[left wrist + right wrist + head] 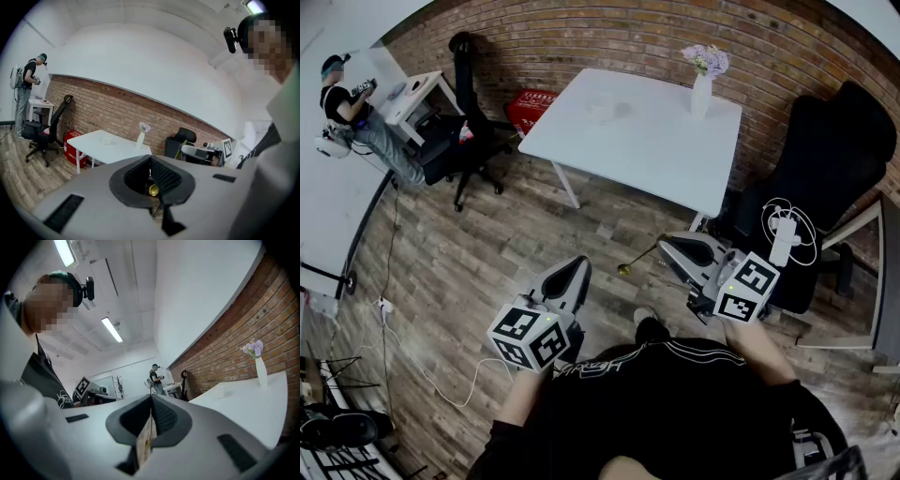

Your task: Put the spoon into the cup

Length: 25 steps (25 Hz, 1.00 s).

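My right gripper (667, 246) is held level over the wooden floor, shut on the handle of a thin gold spoon (637, 258). The spoon's bowl points left toward my left gripper (578, 266). In the right gripper view the spoon (148, 441) shows edge-on between the closed jaws. The left gripper's jaws stand together with nothing in them, and the spoon's bowl (153, 190) shows beyond their tips. A small pale cup (603, 111) stands on the white table (656, 159), far ahead of both grippers.
A white vase with purple flowers (703, 86) stands at the table's far right corner. A black office chair (830, 169) with a white device on it is at right. Another chair (473, 112), a red crate (532, 105) and a person (352, 112) at a desk are at left.
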Tool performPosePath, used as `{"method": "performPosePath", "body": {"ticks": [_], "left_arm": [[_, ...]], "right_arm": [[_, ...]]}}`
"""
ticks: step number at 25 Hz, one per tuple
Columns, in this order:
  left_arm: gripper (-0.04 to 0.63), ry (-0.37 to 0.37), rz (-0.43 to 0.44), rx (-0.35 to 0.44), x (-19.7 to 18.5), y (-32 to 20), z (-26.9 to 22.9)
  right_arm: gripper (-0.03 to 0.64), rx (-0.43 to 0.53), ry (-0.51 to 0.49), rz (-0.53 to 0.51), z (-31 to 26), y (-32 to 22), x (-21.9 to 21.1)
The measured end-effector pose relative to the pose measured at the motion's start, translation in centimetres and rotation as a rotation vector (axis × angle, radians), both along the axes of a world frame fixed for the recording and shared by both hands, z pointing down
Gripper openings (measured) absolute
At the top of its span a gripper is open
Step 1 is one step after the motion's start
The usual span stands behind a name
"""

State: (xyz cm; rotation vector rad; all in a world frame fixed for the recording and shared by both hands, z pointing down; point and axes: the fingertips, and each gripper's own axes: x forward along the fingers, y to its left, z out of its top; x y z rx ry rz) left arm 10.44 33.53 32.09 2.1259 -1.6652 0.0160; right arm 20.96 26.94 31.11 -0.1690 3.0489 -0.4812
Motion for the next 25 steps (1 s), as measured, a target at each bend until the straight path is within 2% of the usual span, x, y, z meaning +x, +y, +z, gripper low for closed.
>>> {"method": "performPosePath", "body": {"ticks": [15,25], "left_arm": [[0.005,0.033,-0.048,-0.030,-2.6,-6.8,1.9],[0.005,0.019,-0.122,-0.008,-5.4,-12.8,1.9]], "right_arm": [[0.000,-0.045,0.027,-0.034,1.5,-7.6,-3.2],[-0.001,-0.032,0.016,-0.092,1.5,-14.6,-6.5]]}}
